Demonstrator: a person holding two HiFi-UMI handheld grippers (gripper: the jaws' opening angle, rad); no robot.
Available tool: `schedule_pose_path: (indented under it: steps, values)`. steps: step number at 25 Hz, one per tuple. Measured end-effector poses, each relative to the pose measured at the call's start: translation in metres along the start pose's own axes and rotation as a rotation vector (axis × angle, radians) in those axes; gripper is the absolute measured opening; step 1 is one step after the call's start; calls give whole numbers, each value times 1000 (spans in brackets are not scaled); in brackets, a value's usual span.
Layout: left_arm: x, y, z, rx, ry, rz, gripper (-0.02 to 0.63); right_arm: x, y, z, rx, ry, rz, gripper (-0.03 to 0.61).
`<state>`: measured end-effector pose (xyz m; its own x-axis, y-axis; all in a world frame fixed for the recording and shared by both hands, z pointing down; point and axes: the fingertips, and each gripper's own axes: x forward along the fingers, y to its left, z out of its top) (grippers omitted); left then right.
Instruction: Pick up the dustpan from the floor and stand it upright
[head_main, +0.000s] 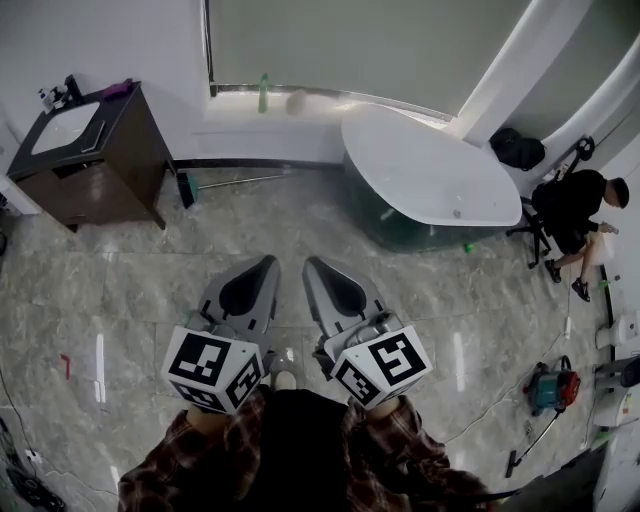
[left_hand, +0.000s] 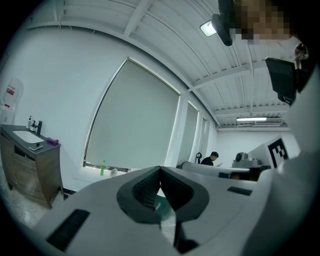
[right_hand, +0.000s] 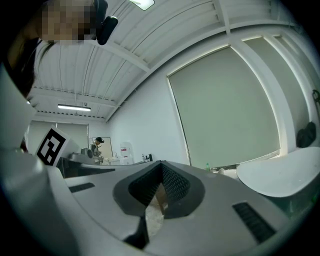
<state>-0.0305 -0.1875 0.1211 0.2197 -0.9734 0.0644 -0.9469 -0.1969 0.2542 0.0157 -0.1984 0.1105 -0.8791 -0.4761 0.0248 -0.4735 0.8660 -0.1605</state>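
Head view, we hold left gripper and right gripper side by side over the floor, pointing level ahead, both sets of jaws together, empty

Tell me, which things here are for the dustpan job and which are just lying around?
For the job:
- dustpan, lying on the floor beside the cabinet
- left gripper and right gripper, jaws shut, holding nothing

Just lying about:
- bathtub
- the cabinet
- green bottle
- red vacuum cleaner
- black bag
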Motion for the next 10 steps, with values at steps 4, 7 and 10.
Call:
schedule_pose_path:
  steps: [4, 7, 10]
  values:
    - [-4, 2, -1, 0, -2, 11, 11, 3, 5, -4, 13, 6, 18, 12]
    - [-6, 3, 0, -1, -5, 17, 11, 4, 8, -4, 11, 9, 24, 12]
    - [-7, 4, 2, -1, -9, 22, 11, 7, 10, -4, 9, 9, 30, 12]
